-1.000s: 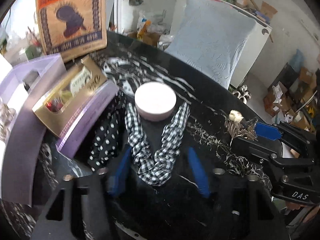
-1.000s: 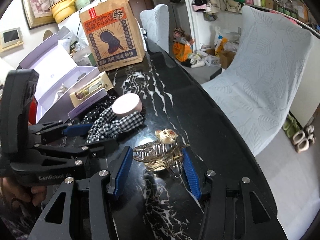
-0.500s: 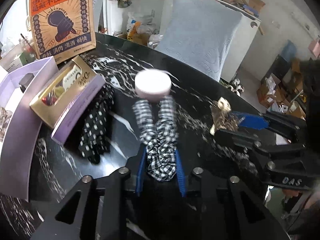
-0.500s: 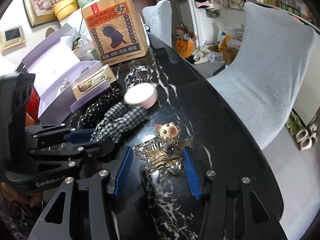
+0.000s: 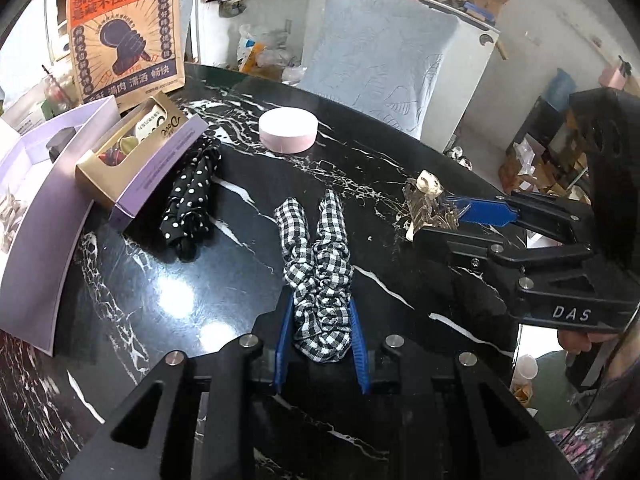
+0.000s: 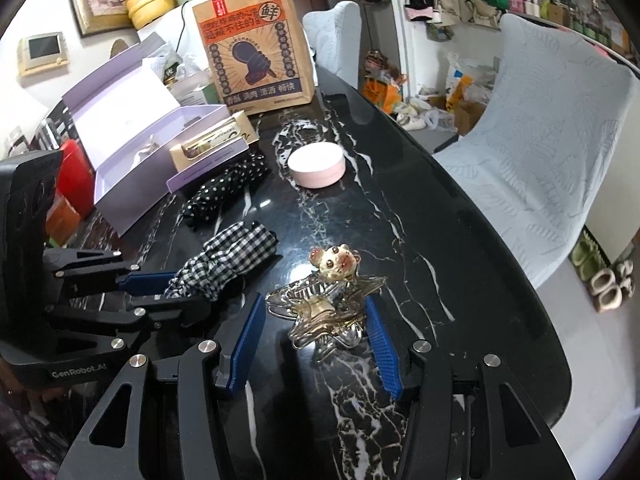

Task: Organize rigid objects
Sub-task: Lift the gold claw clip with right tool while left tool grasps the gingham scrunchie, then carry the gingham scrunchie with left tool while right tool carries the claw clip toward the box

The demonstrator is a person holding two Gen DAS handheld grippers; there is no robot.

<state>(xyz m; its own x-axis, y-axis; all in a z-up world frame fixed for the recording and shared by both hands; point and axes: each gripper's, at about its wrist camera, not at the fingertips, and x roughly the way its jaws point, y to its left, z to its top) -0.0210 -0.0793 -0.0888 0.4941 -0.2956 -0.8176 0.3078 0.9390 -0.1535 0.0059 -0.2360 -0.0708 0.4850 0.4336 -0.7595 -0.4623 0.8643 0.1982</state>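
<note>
The gingham scrunchie (image 5: 318,276) is clenched in the left gripper (image 5: 320,332), while the star-shaped hair claw (image 6: 324,312) is straddled by the released fingers (image 6: 246,344) of the right gripper (image 6: 316,344), so closing on it is judged next.

The left handheld gripper (image 5: 320,340) is a matte black plastic frame with triangular cut-outs, round silver screw heads on its arms and two ribbed blue finger pads (image 5: 283,344); seen from the right wrist view, its side bears white "GenRobot.AI" lettering. The right handheld gripper (image 6: 316,344) has the same black frame, silver screws and blue ribbed pads (image 6: 248,344), and from the left wrist view its body shows the white letters "DAS". Beneath that body a bit of bare skin of the person's right hand (image 5: 580,338) shows, beside a floral-patterned fabric (image 5: 588,446).
</note>
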